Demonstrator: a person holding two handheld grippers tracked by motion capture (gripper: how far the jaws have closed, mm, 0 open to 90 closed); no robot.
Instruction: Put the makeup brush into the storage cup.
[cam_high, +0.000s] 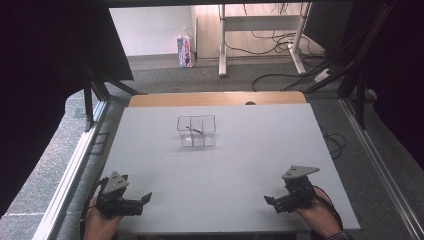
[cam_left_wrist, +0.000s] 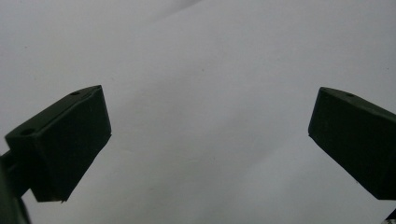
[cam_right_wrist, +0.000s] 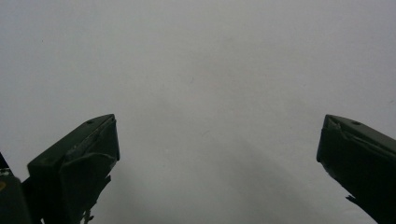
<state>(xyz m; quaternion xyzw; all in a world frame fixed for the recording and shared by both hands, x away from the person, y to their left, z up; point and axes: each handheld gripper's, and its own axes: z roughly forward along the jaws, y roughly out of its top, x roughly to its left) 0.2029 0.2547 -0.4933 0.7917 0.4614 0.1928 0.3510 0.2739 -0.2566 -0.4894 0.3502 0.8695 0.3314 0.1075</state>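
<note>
A clear plastic box (cam_high: 196, 131) with inner dividers is seen standing on the white bench (cam_high: 240, 165), toward the far middle of its surface, in the high view. A small dark item (cam_high: 195, 130), too small to be identified, is seen inside the box near where the dividers meet; which compartment it lies in cannot be told.

The left hand-held gripper (cam_high: 142, 199) is held near the front left corner of the bench, its jaws pointed inward toward the centre of the front edge. The right hand-held gripper (cam_high: 270, 202) is held near the front right corner, its jaws likewise turned inward, so that the two face each other across a broad stretch of bare surface. Both are kept well apart from the box, and nothing is touched by either.

In the left gripper view, the left hand-held gripper (cam_left_wrist: 210, 126) is shown spread wide, with bare white bench seen between its black jaws. In the right gripper view, the right hand-held gripper (cam_right_wrist: 217, 144) is also shown spread wide, with nothing caught between the jaws and plain bench surface beyond them.

A grey three-cornered plate is carried on top of each gripper, and the person's hands are seen entering from the bottom edge of the high view.
</note>
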